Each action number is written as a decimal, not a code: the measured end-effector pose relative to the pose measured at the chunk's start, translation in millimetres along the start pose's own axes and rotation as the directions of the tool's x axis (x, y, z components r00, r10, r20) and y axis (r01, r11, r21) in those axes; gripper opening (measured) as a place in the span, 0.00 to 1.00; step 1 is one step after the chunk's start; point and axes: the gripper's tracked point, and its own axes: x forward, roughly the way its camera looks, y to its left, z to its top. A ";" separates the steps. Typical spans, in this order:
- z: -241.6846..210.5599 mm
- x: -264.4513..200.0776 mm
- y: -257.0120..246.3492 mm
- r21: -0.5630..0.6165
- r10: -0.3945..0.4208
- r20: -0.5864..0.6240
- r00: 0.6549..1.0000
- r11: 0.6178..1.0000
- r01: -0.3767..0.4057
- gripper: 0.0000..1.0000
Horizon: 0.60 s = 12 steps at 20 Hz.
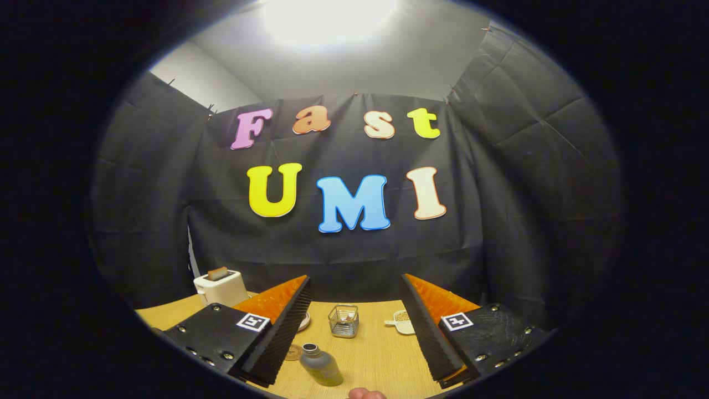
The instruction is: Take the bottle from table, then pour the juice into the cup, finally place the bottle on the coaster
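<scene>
Pale wood makes up the table [382,354], and on it the bottle [320,364] stands between the wide-spread fingers of the gripper [354,332], nearer the left one, with nothing held yet. The likeliest slip from here is that the left finger clips the bottle on the way in, since it sits off-centre in the gap, and tips it toward the round coaster [293,352] lying just beside it. A grip taken too high, near the neck, could also let it swing when tilted over the cup [343,320], which waits just beyond the bottle. The bottle is small and upright, with a greyish body, yellow-green liquid low inside, and a dark cap.
</scene>
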 end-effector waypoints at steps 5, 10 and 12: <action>-74.9 0.0 31.1 -0.024 0.024 -0.050 0.998 0.999 -0.026 0.97; -144.3 11.1 50.8 -0.027 0.006 -0.102 0.995 1.000 -0.008 0.97; -164.0 16.8 51.4 -0.027 -0.021 -0.117 0.993 0.999 0.018 0.97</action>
